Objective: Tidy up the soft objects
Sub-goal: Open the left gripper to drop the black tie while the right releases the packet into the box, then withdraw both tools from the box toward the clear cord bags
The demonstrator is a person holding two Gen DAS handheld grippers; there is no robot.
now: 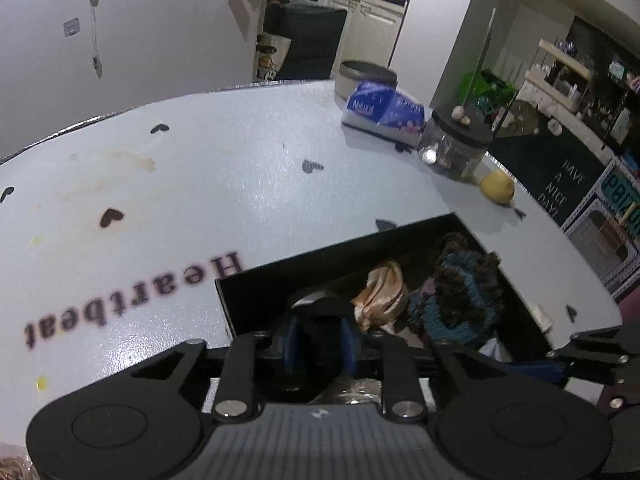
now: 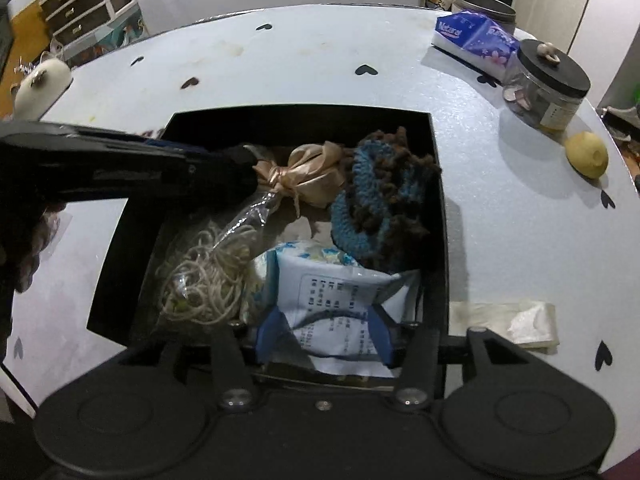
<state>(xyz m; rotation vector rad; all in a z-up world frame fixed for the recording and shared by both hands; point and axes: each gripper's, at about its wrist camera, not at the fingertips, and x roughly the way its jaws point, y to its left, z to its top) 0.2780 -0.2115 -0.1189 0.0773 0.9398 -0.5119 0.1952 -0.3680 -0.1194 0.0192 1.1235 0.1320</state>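
A black open box (image 2: 438,184) sits on the white table; it also shows in the left wrist view (image 1: 256,288). Inside lie a beige satin bow (image 2: 320,178), a blue and brown crocheted piece (image 2: 384,208), a white tissue packet (image 2: 340,292) and a clear bag of cream string (image 2: 208,276). My left gripper (image 2: 244,172) reaches in from the left and is shut on the neck of the string bag. In its own view the left gripper (image 1: 322,344) is over the box. My right gripper (image 2: 324,336) is open, its blue pads either side of the tissue packet.
A blue tissue pack (image 2: 476,36), a clear jar with a black lid (image 2: 548,88), a grey tin (image 2: 486,8) and a lemon (image 2: 586,154) stand at the table's far right. A clear plastic wrapper (image 2: 516,320) lies right of the box. A white object (image 2: 40,84) sits at the left edge.
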